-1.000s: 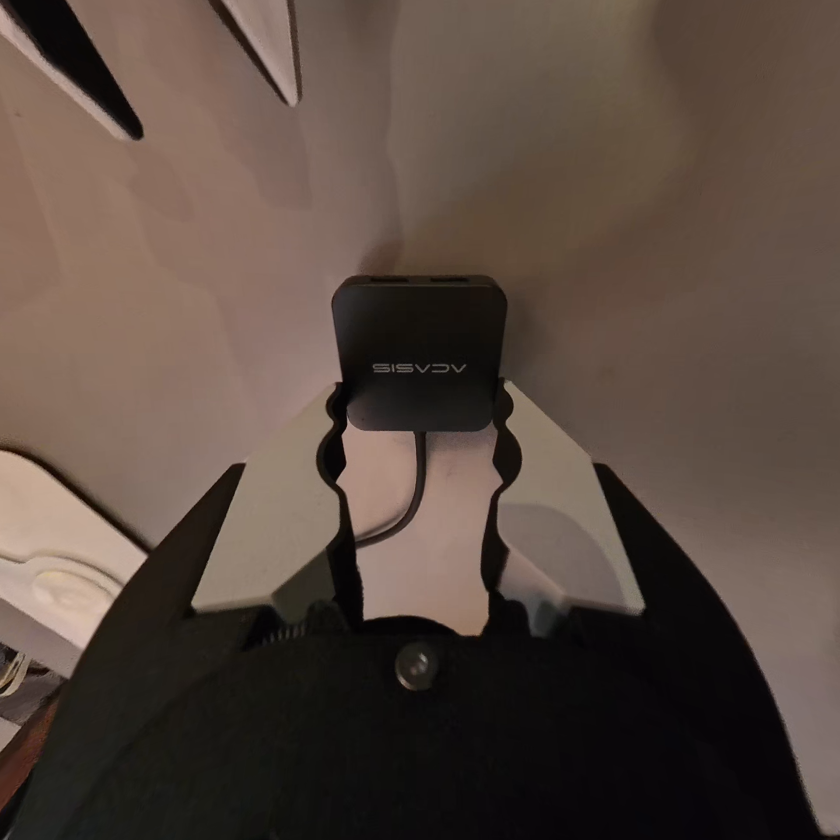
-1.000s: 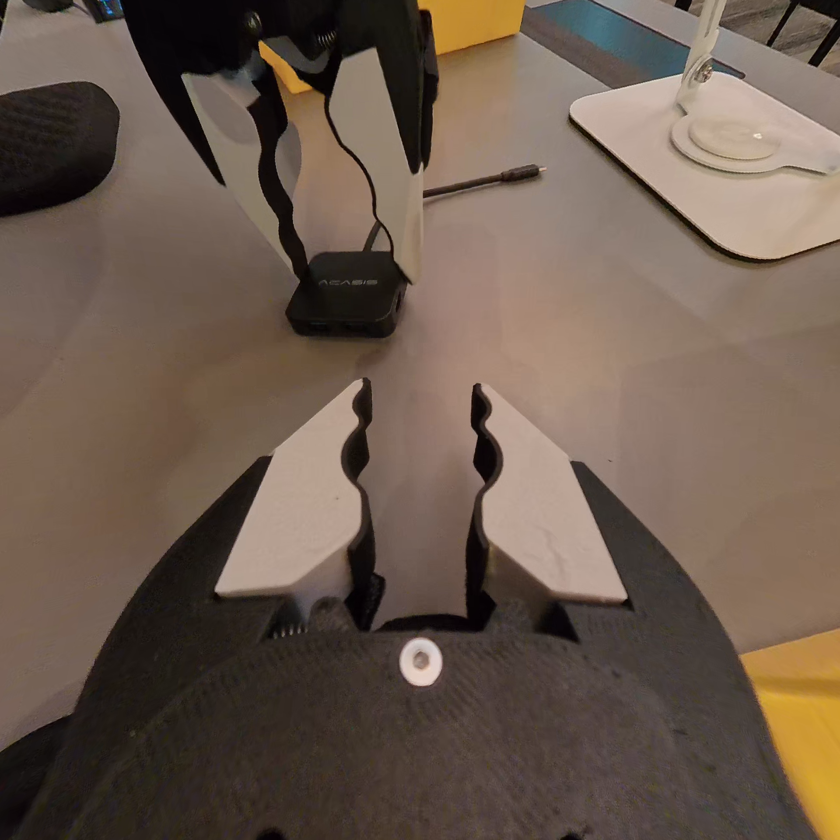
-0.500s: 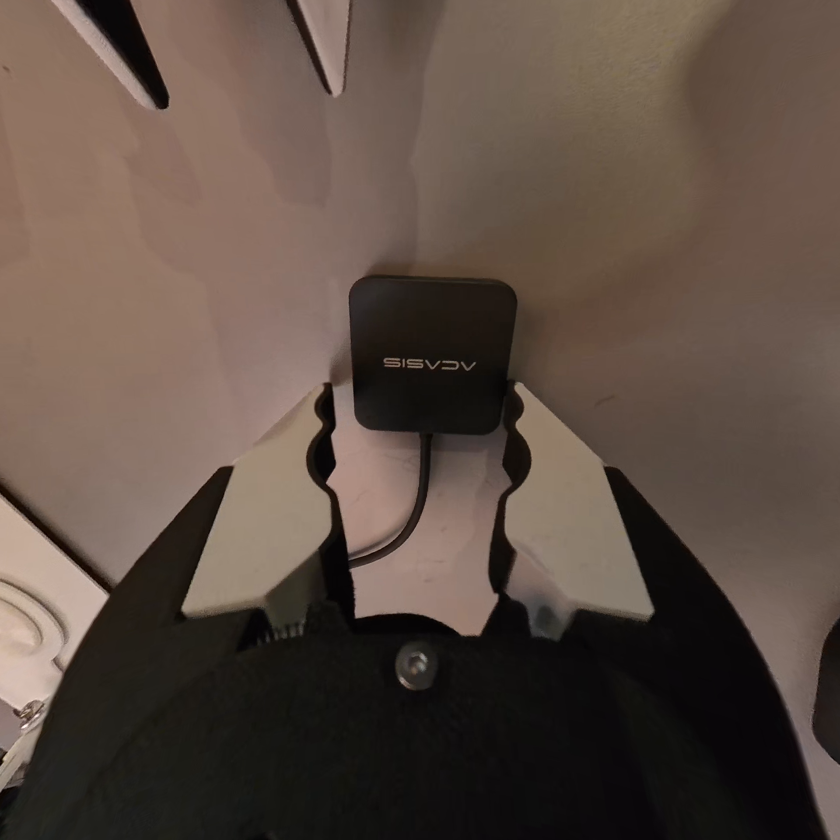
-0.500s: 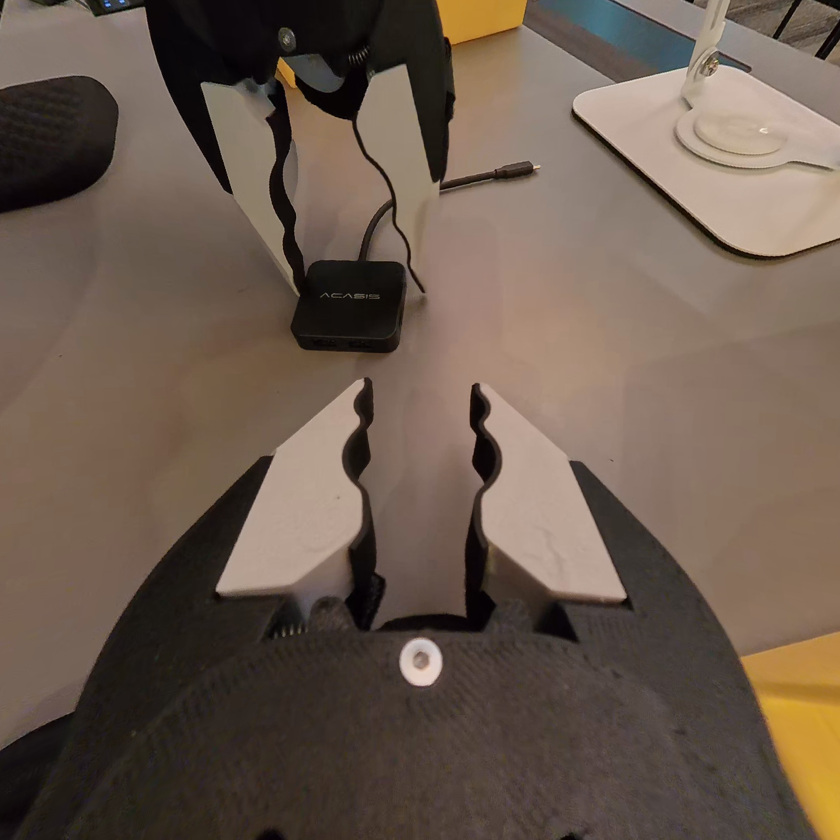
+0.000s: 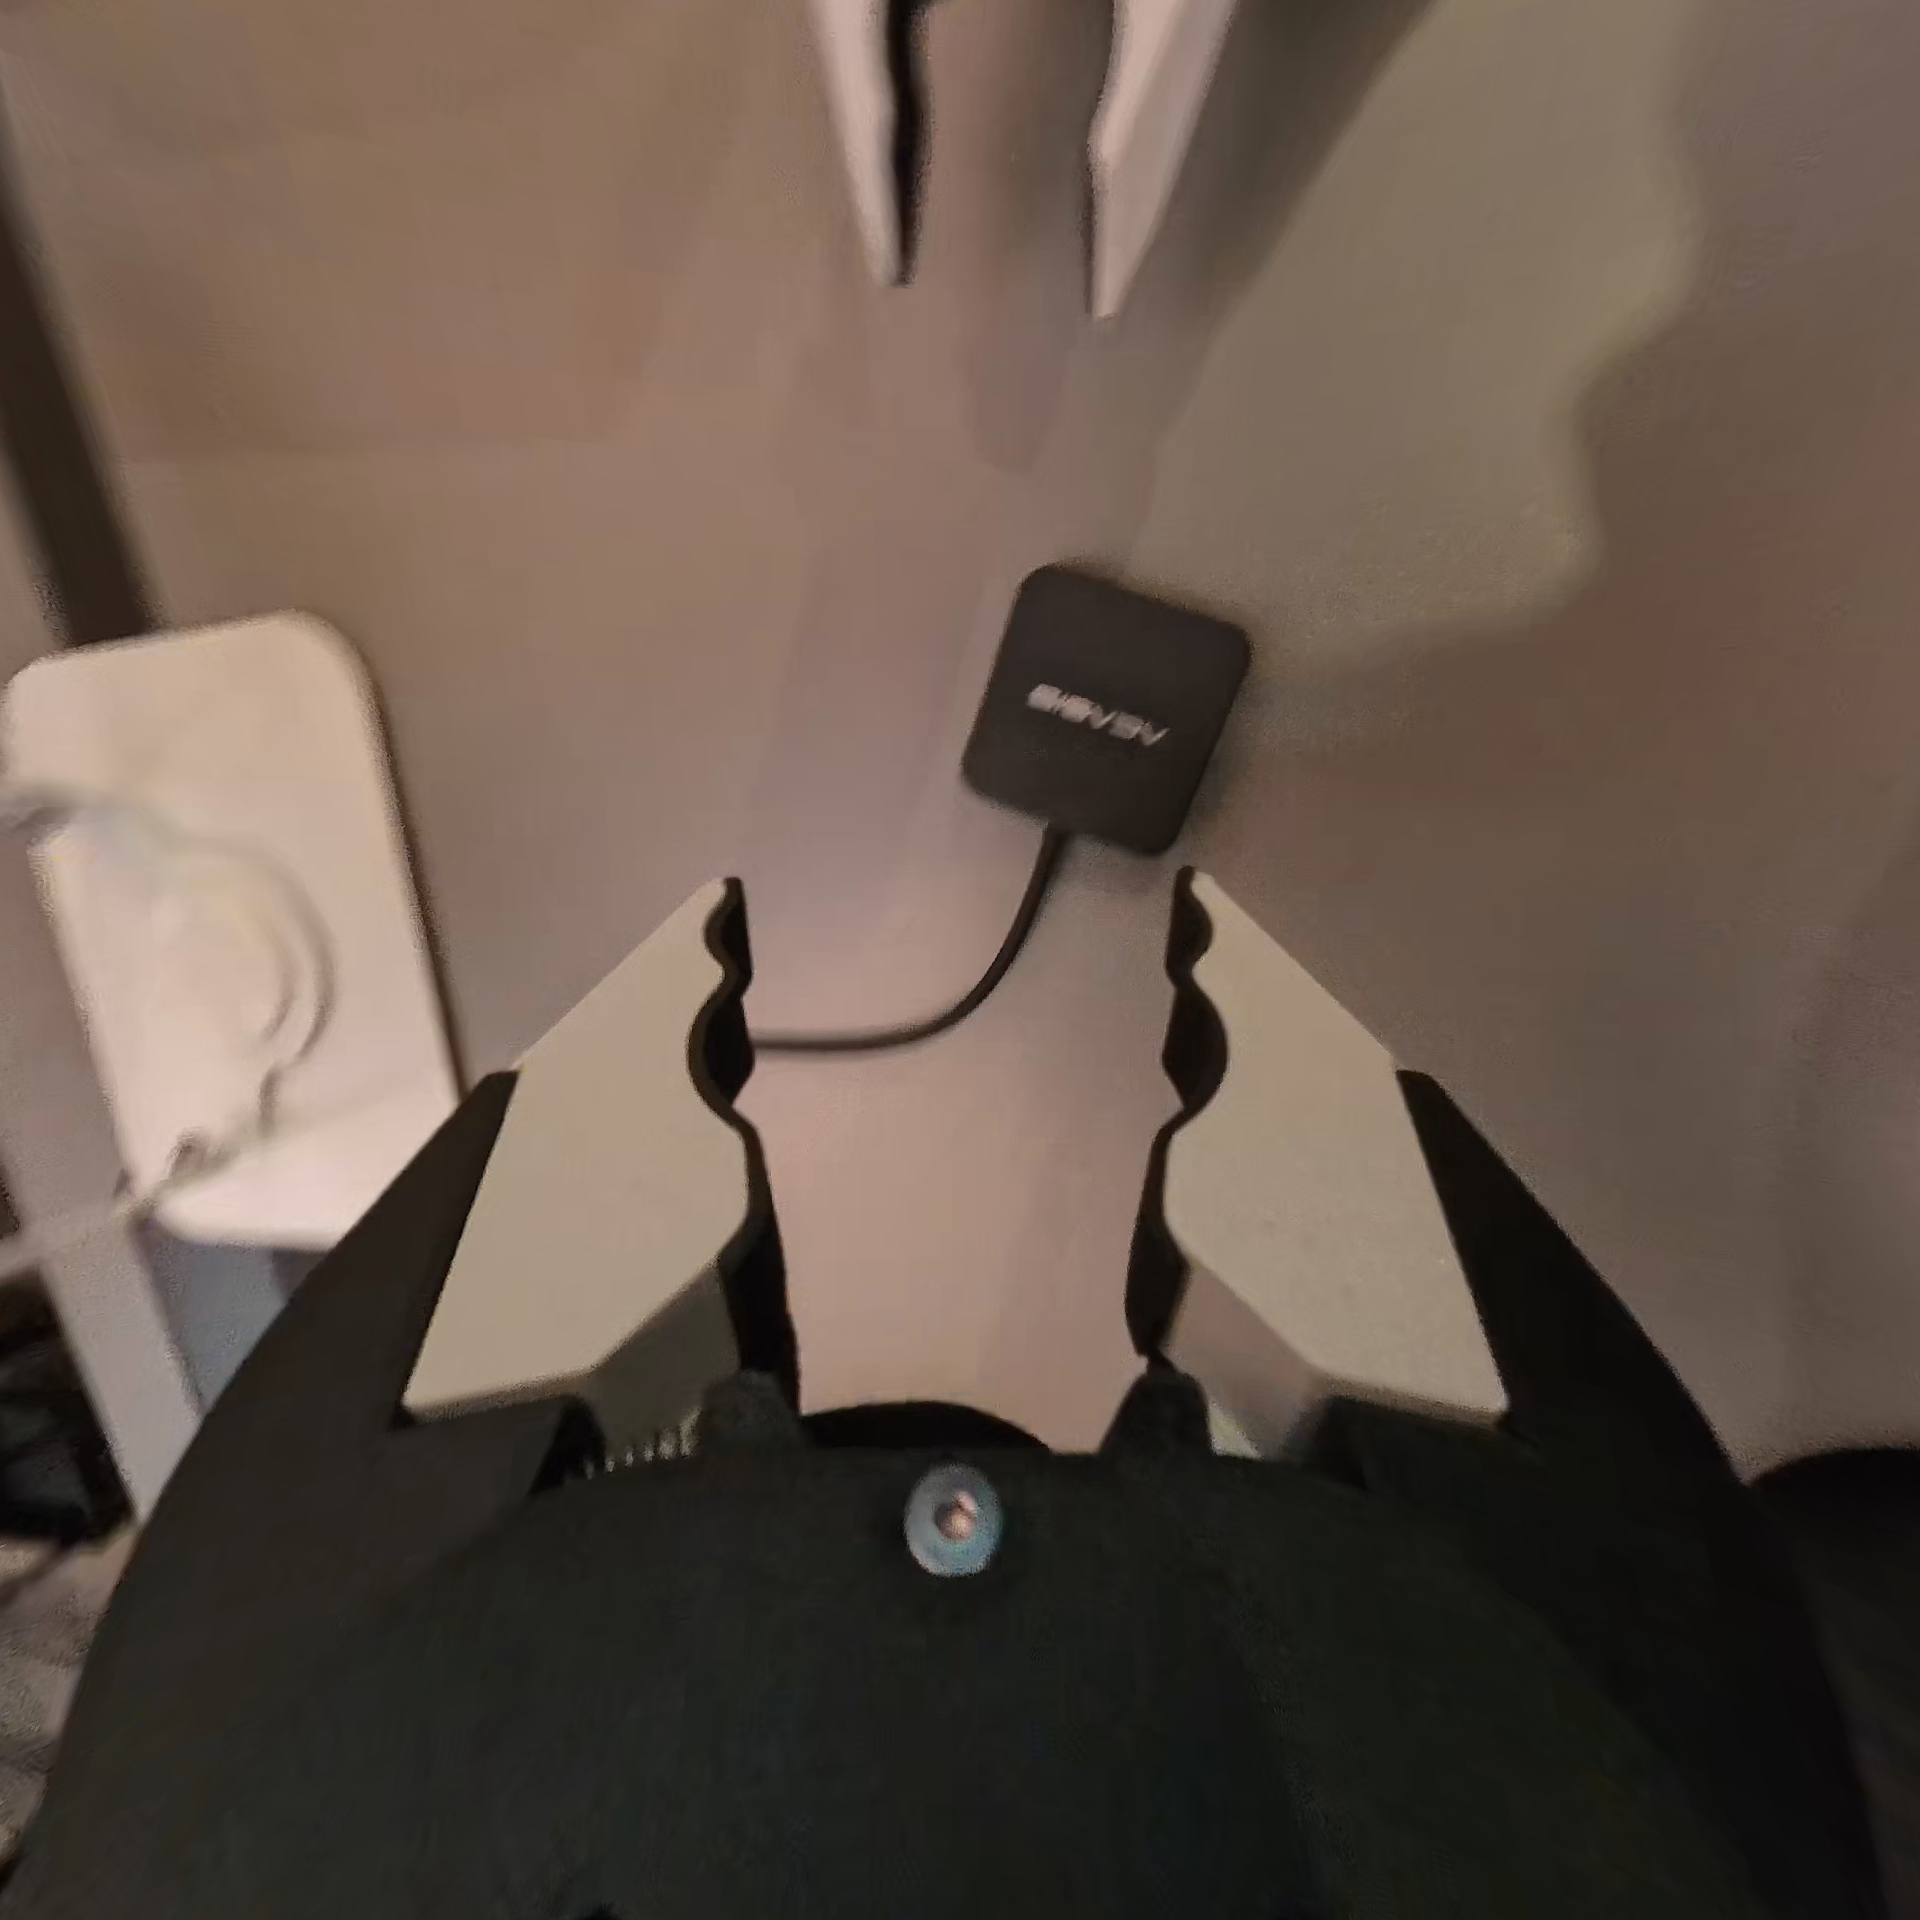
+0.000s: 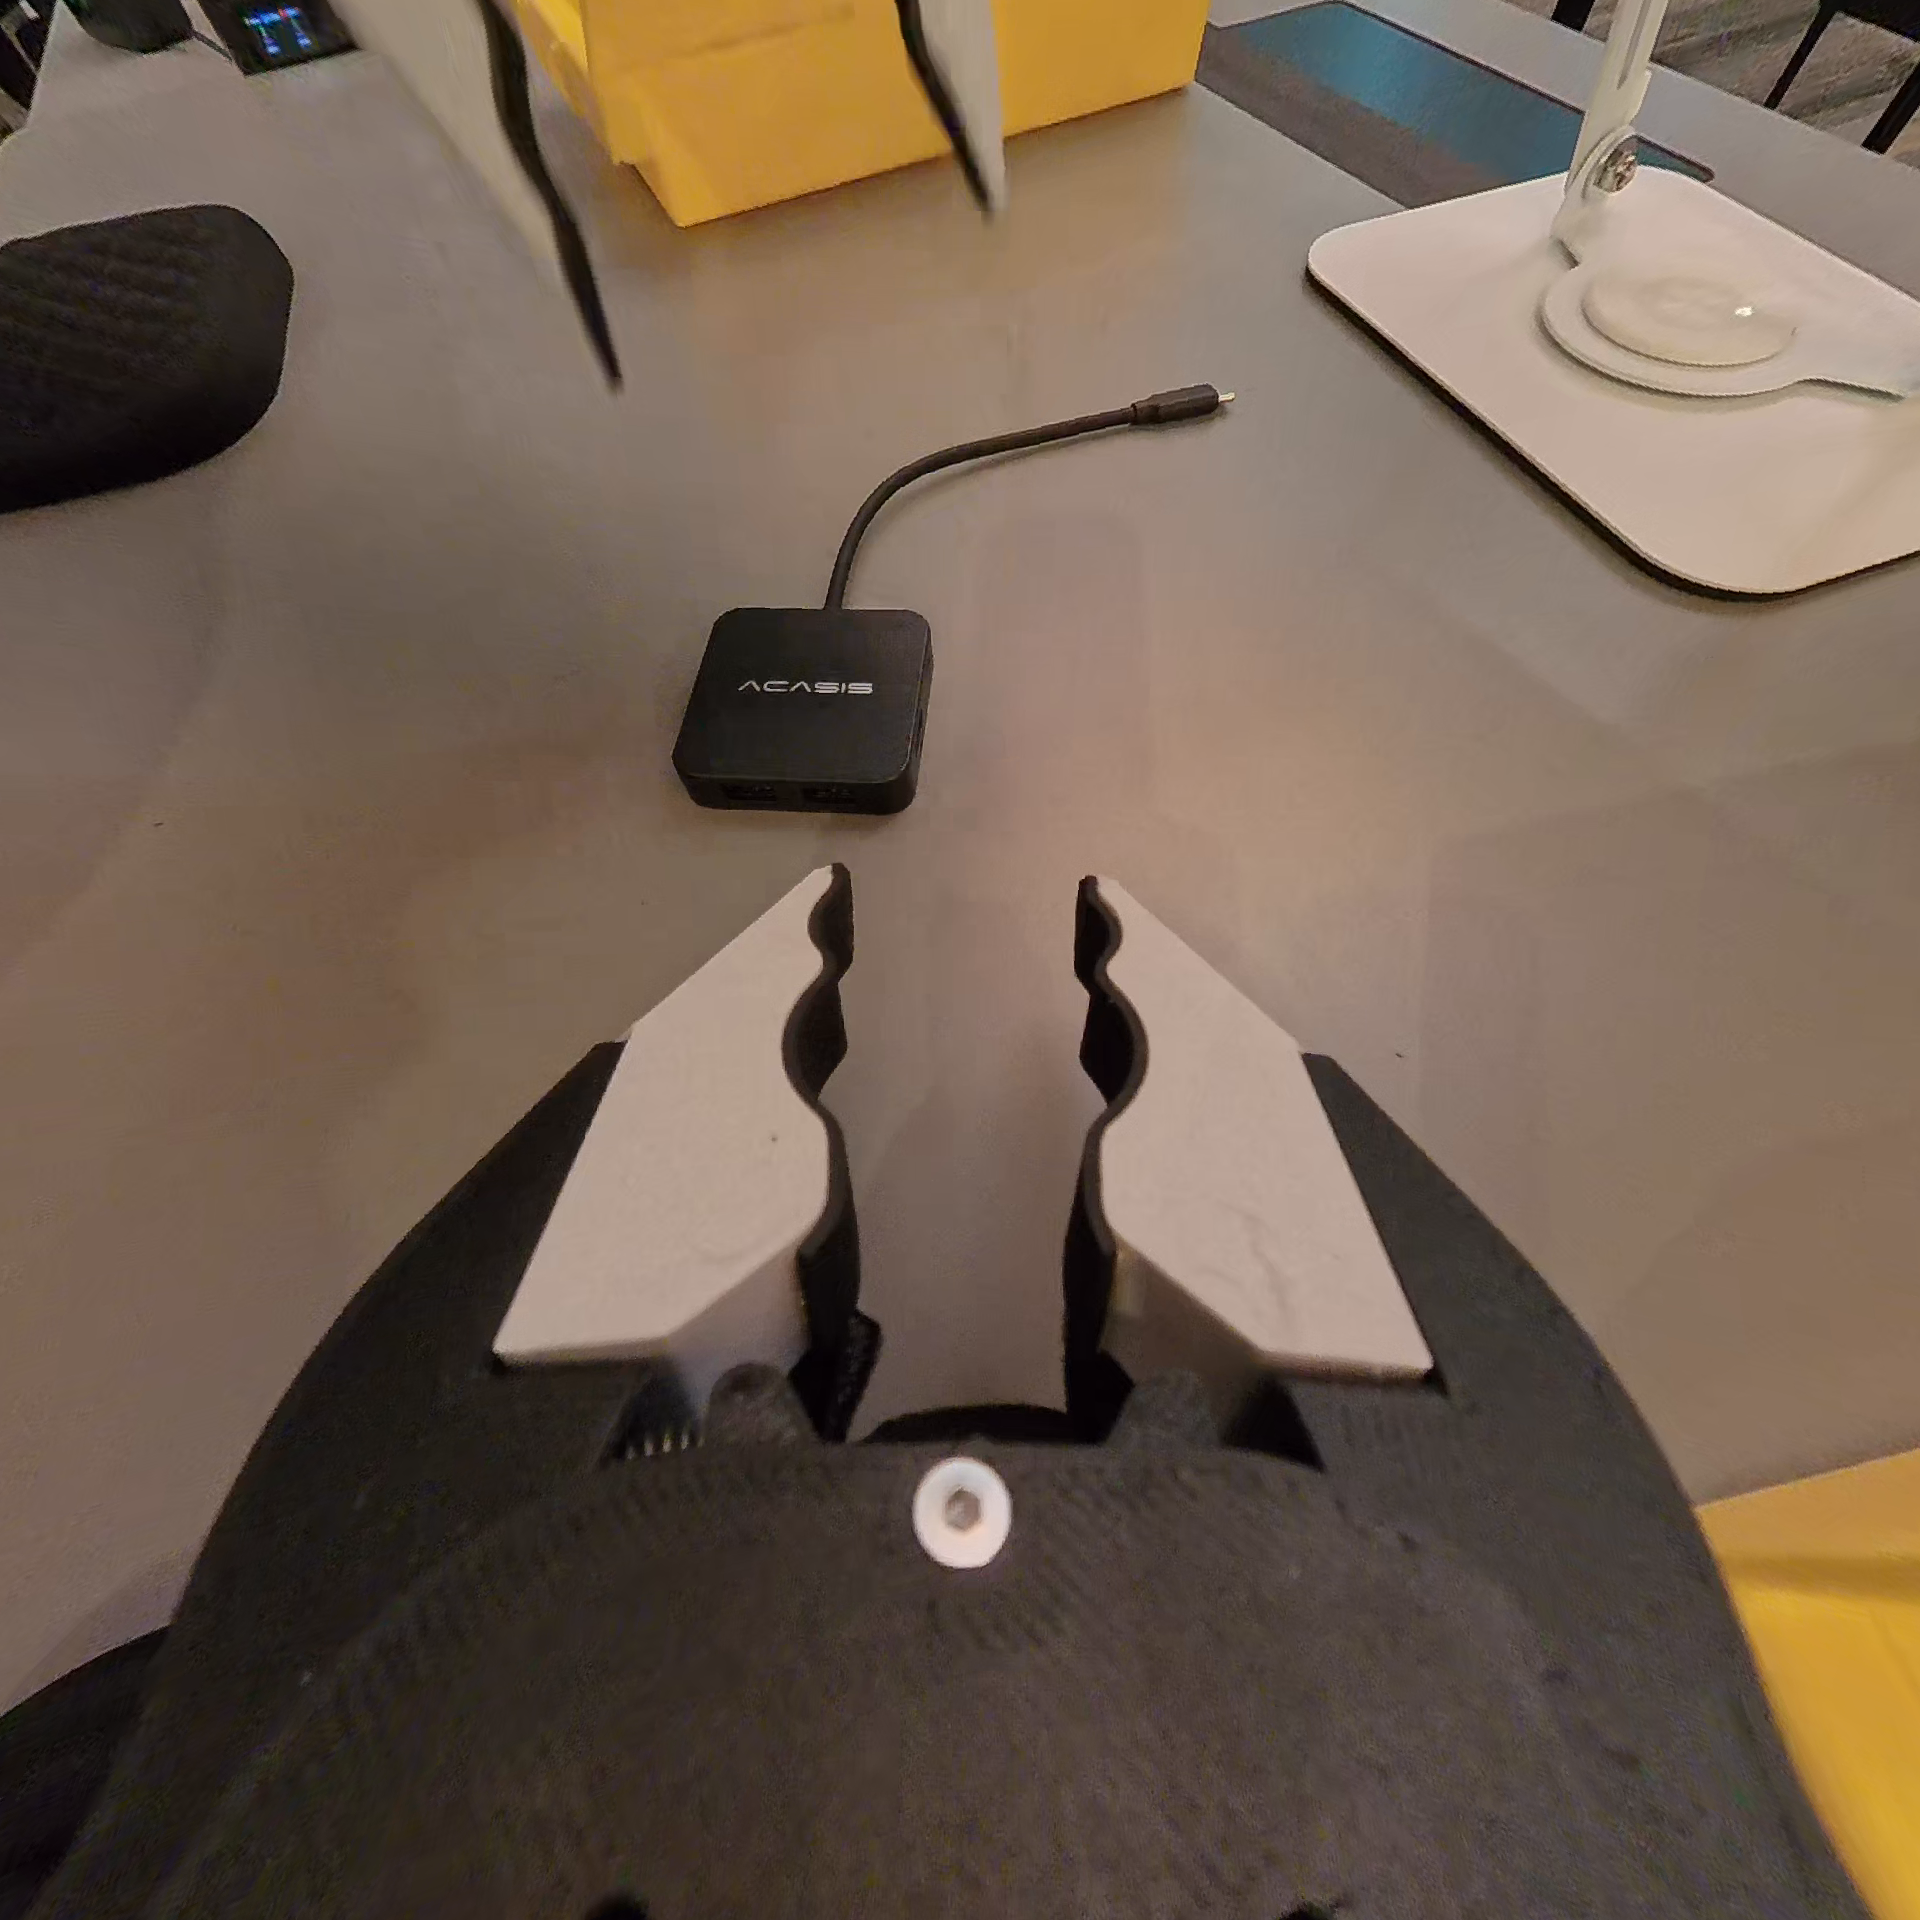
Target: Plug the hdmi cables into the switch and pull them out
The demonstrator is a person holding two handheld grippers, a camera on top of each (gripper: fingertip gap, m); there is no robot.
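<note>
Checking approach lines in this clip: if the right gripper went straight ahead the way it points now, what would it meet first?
Probably the black switch. It lies on the grey table just ahead of the open right gripper, port side facing it. Nothing lies between them, though the gripper's height above the table is unclear.

The left gripper (image 5: 961, 894) and the right gripper (image 6: 961, 878) are built alike: a rounded black body of textured, printed-looking plastic carrying two pale grey wedge-shaped fingers (image 6: 717, 1122). Each finger's inner face is lined with a wavy black pad (image 6: 826, 997) (scalloped like a bread knife). A round screw (image 6: 962, 1512), white-collared on the right gripper and metallic on the left, sits centred on each body behind the fingers.
</note>
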